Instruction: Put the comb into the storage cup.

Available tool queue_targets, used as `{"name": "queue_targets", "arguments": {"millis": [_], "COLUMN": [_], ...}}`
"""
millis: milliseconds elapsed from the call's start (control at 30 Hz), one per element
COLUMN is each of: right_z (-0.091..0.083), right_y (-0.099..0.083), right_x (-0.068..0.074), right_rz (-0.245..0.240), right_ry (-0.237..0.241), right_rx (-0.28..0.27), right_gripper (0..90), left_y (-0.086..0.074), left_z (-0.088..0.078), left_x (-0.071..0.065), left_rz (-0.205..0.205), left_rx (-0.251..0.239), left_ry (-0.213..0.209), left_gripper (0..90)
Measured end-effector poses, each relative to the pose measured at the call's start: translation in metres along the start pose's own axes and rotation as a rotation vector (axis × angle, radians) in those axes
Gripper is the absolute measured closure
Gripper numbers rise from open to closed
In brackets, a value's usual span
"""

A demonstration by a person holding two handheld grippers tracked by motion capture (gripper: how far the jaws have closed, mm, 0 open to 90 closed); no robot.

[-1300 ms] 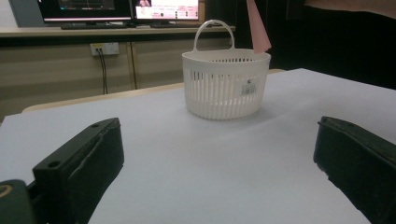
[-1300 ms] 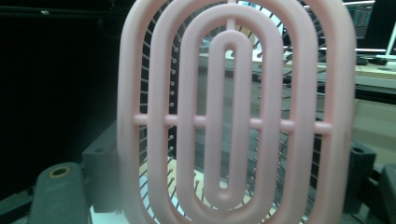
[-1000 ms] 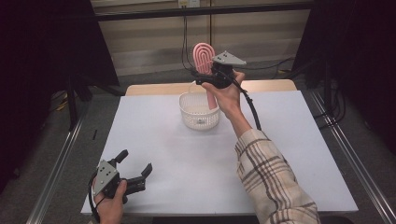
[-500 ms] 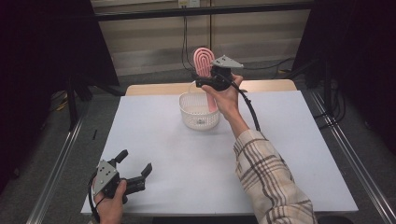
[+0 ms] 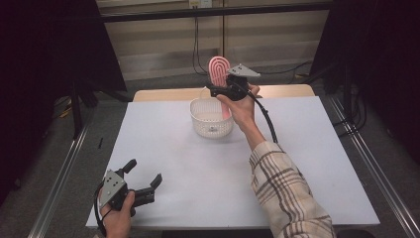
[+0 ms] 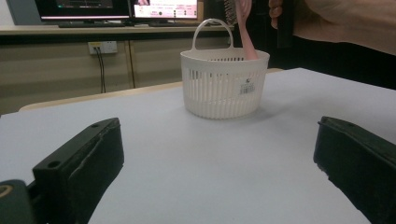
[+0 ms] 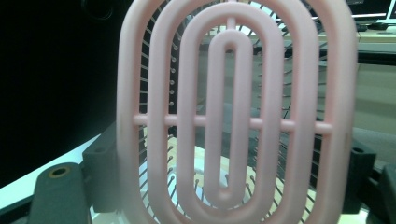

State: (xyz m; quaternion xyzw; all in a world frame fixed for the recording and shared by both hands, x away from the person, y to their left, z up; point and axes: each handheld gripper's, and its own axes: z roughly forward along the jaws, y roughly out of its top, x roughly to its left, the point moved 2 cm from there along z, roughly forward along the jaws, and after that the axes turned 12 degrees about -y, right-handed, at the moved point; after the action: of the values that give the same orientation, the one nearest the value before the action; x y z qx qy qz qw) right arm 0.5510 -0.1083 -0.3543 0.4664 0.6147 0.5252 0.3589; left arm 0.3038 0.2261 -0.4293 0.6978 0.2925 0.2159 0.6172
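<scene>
A pink oval hairbrush [image 5: 217, 69] stands upright over a white slatted basket [image 5: 198, 106] at the far middle of the table. My right gripper [image 5: 214, 91] is shut on the brush just below its head. In the left gripper view the pink handle [image 6: 245, 28] dips behind the rim of the basket [image 6: 224, 84]. The brush head [image 7: 233, 112] sits close in front of the right gripper view, between the two black jaws of my right gripper [image 7: 231, 154]. My left gripper [image 5: 144, 171] rests at the front left corner, open with nothing in it, its jaws wide apart [image 6: 219, 126].
A white sheet [image 5: 173, 163] covers the table. Metal rails [image 5: 64, 163] run along both sides on the floor. A cable [image 5: 267, 121] trails from the right gripper across the table. Monitors [image 6: 112, 7] stand on a shelf beyond the far edge.
The right hand has lowered the hairbrush slightly toward the basket. The left gripper has stayed where it was.
</scene>
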Motion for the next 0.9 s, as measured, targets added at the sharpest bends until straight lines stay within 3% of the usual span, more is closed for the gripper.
{"name": "queue_targets", "arguments": {"millis": [900], "right_z": [-0.009], "right_y": [-0.008], "right_x": [-0.001], "right_rz": [0.022], "right_ry": [0.008], "right_rx": [0.015], "right_gripper": [19.2], "left_y": [0.0], "left_z": [0.0], "left_x": [-0.001], "left_rz": [-0.002], "left_rx": [-0.002], "left_ry": [0.0], "left_gripper": [1.7]}}
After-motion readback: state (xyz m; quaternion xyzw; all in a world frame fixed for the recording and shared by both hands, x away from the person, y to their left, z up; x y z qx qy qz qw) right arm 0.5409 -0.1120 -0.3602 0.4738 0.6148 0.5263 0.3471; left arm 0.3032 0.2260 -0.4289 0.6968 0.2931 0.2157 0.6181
